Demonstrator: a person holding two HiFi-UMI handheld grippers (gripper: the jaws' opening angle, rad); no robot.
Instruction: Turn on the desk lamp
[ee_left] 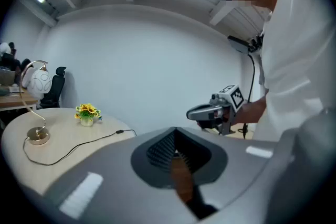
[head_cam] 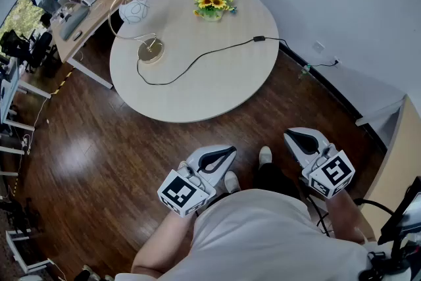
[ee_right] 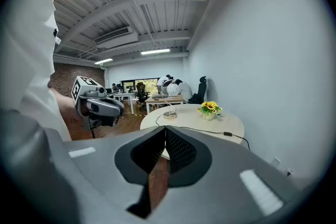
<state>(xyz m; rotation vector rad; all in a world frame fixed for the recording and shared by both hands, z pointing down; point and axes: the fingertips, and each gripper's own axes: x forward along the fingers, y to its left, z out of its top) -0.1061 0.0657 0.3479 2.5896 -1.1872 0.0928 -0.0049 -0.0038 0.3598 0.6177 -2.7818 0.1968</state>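
The desk lamp stands at the left side of a round beige table (head_cam: 197, 85), with a gold base (head_cam: 150, 51) and a white globe shade (head_cam: 137, 10) on a curved arm. Its black cable (head_cam: 197, 59) runs across the tabletop to an inline switch (head_cam: 260, 39). Both grippers are held low near the person's body, well short of the table. My left gripper (head_cam: 225, 153) and right gripper (head_cam: 297, 137) are both shut with nothing in them. The left gripper view shows the lamp base (ee_left: 38, 135) far to the left; the right gripper view shows the lamp (ee_right: 169, 113) far ahead.
A small pot of yellow flowers (head_cam: 212, 3) sits at the table's far edge. The cable continues to a wall outlet (head_cam: 319, 47). Office desks (head_cam: 79, 16) with seated people stand beyond the table at far left. A wooden cabinet (head_cam: 402, 161) is on the right.
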